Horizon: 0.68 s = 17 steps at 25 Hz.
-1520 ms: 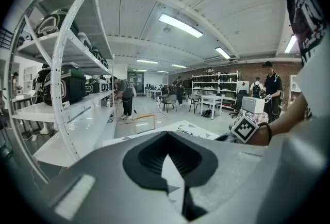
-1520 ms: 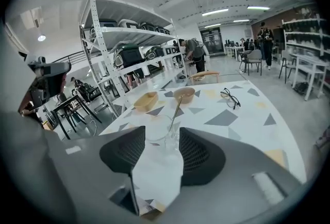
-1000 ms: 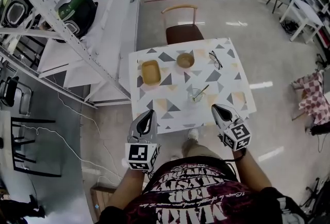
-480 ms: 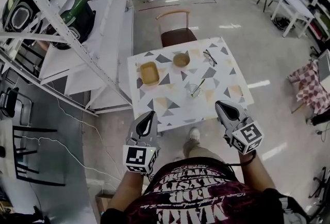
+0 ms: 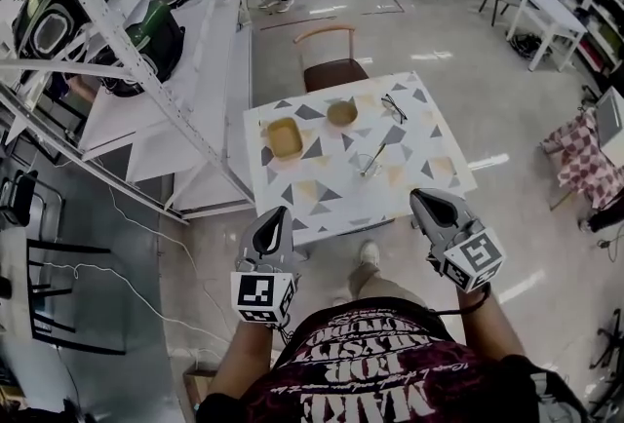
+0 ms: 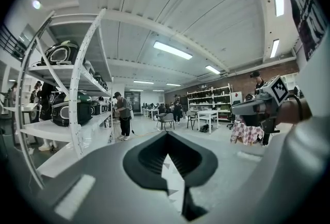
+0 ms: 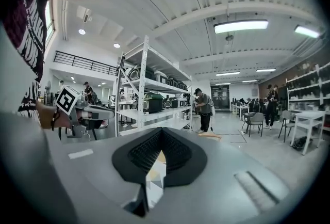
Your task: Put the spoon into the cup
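A clear cup stands near the middle of the patterned table, with the spoon leaning in it, handle up to the right. Both grippers hang in front of the table's near edge, close to the person's body and well short of the cup. My left gripper is shut with nothing in it; in its own view its jaws leave only a sliver of table showing. My right gripper is likewise shut and empty.
On the table's far half sit a wooden tray, a tan bowl and a pair of glasses. A chair stands behind the table. A white shelving rack runs along the left. A checkered cloth hangs at right.
The table with cup and spoon has shrunk and slid farther away in view. My right gripper has drifted right and slightly lower; the left one has barely moved. Both stay shut.
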Tool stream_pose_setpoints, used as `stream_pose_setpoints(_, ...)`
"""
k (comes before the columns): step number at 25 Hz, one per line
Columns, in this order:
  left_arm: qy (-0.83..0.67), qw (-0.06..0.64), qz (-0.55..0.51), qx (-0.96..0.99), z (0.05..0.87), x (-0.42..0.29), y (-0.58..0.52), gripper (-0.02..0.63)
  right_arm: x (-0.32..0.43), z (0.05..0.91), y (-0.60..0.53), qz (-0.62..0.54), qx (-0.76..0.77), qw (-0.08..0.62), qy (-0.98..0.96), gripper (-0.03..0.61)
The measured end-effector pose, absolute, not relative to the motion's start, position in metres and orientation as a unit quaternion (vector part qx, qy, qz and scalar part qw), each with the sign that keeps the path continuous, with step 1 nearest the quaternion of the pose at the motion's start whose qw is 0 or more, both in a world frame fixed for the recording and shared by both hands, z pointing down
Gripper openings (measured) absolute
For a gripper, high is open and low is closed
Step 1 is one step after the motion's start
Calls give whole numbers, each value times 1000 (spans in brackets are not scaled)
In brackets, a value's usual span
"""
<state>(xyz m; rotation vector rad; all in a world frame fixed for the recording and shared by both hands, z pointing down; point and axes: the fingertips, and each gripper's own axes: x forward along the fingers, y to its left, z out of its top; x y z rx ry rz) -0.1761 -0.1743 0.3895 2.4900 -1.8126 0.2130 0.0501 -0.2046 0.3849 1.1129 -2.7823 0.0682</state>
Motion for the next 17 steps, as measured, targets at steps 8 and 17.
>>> stream_pose_setpoints(8, -578, 22, 62, 813, 385, -157, -168, 2, 59, 377, -196, 15, 374, 74, -924, 28)
stream_pose_setpoints(17, -576, 26, 70, 814, 388, -134, -194, 2, 87, 386, -221, 38, 381, 82, -920, 28)
